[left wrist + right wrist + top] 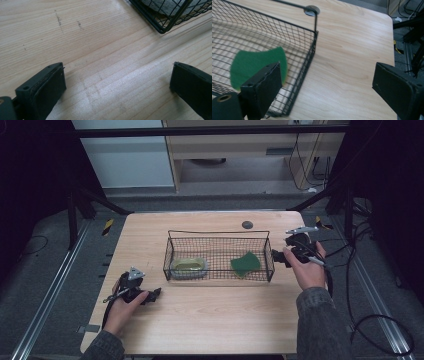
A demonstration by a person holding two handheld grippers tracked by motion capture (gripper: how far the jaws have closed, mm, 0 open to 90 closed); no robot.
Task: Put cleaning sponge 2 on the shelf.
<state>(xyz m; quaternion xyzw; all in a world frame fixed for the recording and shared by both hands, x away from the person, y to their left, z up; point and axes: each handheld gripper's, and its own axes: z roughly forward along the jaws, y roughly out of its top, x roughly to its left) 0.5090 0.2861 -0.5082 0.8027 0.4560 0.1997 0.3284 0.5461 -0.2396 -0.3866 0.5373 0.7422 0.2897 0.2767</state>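
Observation:
A black wire basket (218, 232) stands in the middle of the wooden table (210, 320). Inside it, a green scouring pad (245, 263) lies at the right end and a grey dish with a yellow inside (189, 267) at the left end. My left gripper (157, 292) rests on the table in front of the basket's left corner (162, 30), open, with bare wood between its jaws (117, 85). My right gripper (275, 257) hovers just outside the basket's right end, open and holding nothing (327, 82). In the right gripper view the green pad (254, 65) lies behind the basket's mesh wall (312, 50).
A dark round grommet (247, 225) sits in the tabletop behind the basket. Black frame legs (345, 205) and loose cables (380, 330) lie off the table's right side. Bare wood stretches between the basket and the front edge.

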